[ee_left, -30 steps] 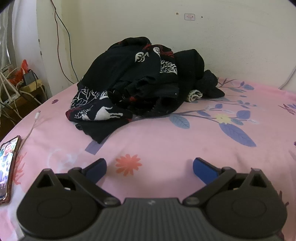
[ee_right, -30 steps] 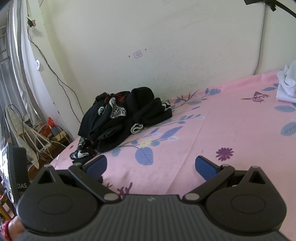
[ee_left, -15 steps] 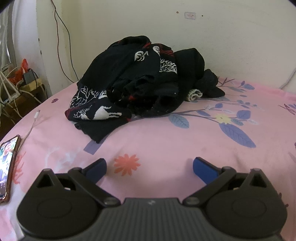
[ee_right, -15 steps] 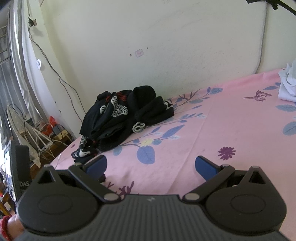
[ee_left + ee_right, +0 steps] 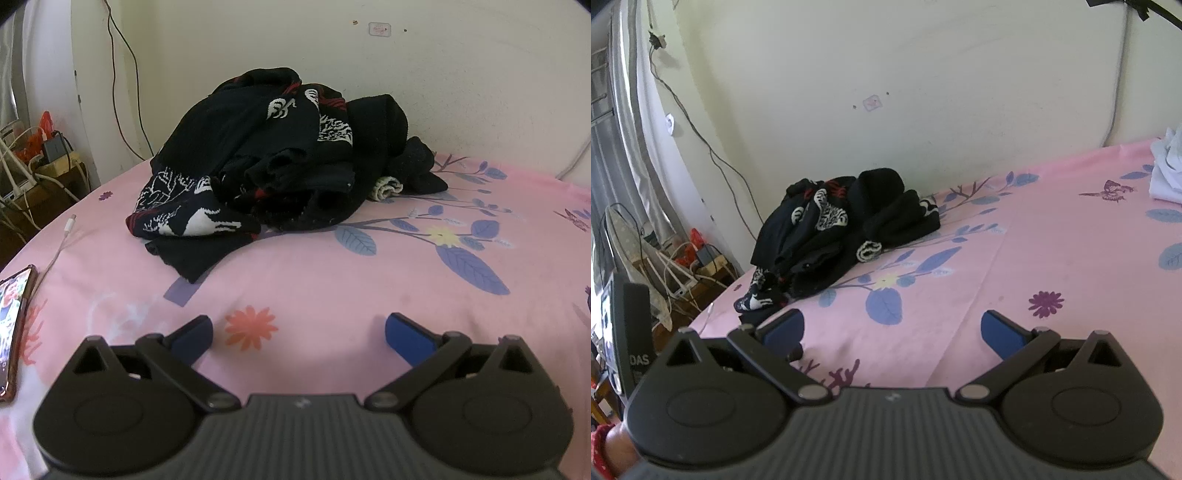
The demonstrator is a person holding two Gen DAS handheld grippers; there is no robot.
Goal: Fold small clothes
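While we hold both tools low over the pink floral bedsheet [image 5: 332, 280], the left gripper [image 5: 299, 332] has its blue fingers [image 5: 406, 334] spread wide apart with nothing between them, and so does the right gripper [image 5: 892, 330]. Our pile of dark clothes [image 5: 280, 155] lies far ahead against the wall, well apart from both. At near left a phone [image 5: 11, 317] rests on the sheet.
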